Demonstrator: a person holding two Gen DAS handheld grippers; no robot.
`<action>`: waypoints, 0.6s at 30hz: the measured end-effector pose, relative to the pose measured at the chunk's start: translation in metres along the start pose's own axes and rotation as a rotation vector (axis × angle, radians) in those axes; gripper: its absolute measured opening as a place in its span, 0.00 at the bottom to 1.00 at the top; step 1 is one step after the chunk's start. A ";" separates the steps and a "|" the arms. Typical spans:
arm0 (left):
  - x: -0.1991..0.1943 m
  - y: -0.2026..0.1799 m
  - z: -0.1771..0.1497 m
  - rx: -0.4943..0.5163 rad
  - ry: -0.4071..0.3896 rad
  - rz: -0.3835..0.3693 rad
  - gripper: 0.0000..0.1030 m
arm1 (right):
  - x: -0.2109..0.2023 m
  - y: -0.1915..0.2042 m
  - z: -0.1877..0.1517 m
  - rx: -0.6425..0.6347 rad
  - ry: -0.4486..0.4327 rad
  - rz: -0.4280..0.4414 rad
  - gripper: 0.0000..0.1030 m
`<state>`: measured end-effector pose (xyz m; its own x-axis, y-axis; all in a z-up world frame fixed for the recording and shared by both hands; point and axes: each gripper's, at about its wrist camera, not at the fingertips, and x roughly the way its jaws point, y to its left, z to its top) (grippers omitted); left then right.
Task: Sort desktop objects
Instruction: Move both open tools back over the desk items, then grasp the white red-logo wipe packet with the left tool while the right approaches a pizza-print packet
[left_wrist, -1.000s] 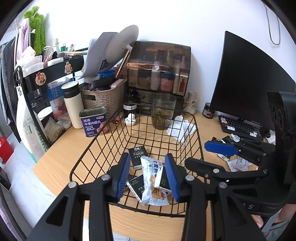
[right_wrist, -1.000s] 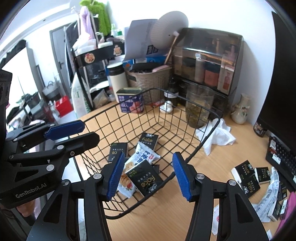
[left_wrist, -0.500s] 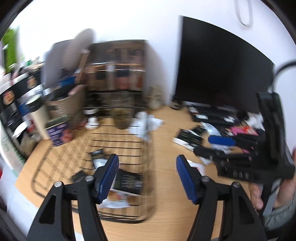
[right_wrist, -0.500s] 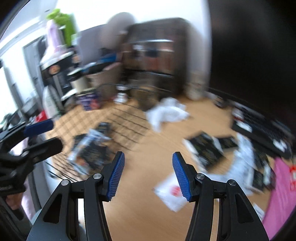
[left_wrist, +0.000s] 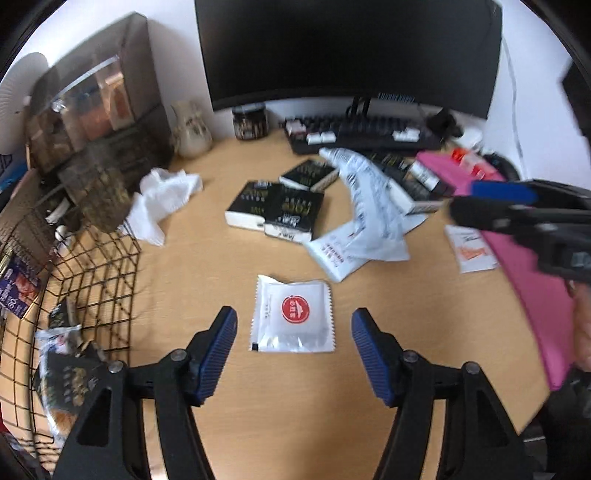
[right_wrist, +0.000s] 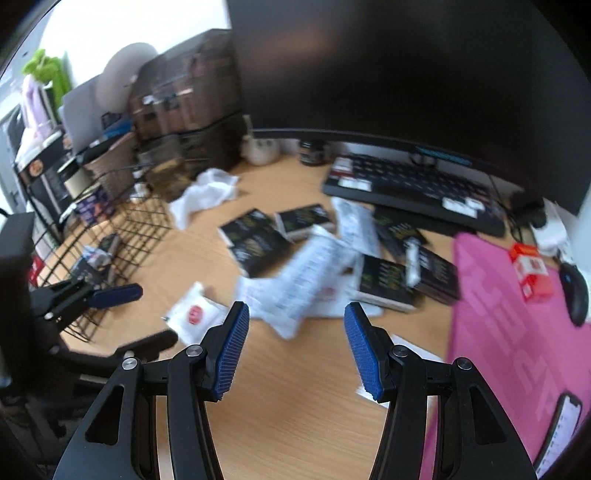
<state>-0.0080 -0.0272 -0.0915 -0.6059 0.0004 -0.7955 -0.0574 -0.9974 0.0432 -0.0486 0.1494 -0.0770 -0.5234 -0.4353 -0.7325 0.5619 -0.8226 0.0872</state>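
A second ago we had both grippers over the wire basket (left_wrist: 92, 266), where black packets and a snack bag already lie. Now we have swung away from it: the basket sits at the far left edge of both wrist views, and the loose clutter on the wooden desk (left_wrist: 207, 266) fills the frame instead.

Our left gripper (left_wrist: 291, 350) has widened its jaws during that swing and holds nothing. A white sachet with a red round logo (left_wrist: 293, 314) lies flat on the desk directly ahead of the gap, between the two blue pads in line but beyond their tips, not touched by either.

Our right gripper (right_wrist: 295, 350) is likewise released and empty, its gap the same as before. Ahead of its jaws lies a crumpled white plastic wrapper (right_wrist: 314, 273), blurred, with black packets (right_wrist: 388, 284) just to the right of that and more beyond it. The sachet shows to the left of the right gripper's left pad.

We judge the last drop into the basket done and a new pick beginning. The sachet looks like the left hand's target; being thin and flat, it may slide or need pinching at an edge. Many packets remain outside the basket, so sorting is far from finished.
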 end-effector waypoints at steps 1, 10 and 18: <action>0.007 0.000 0.002 0.002 0.010 0.000 0.68 | 0.002 -0.007 -0.003 0.011 0.008 -0.008 0.53; 0.042 0.007 0.007 0.001 0.067 -0.005 0.68 | 0.019 -0.046 -0.023 0.093 0.066 -0.056 0.53; 0.050 0.000 0.009 0.013 0.064 -0.006 0.72 | 0.017 -0.044 -0.027 0.089 0.073 -0.059 0.53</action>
<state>-0.0455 -0.0261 -0.1256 -0.5533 0.0016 -0.8330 -0.0719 -0.9964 0.0458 -0.0648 0.1885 -0.1112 -0.5044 -0.3601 -0.7848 0.4705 -0.8767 0.0999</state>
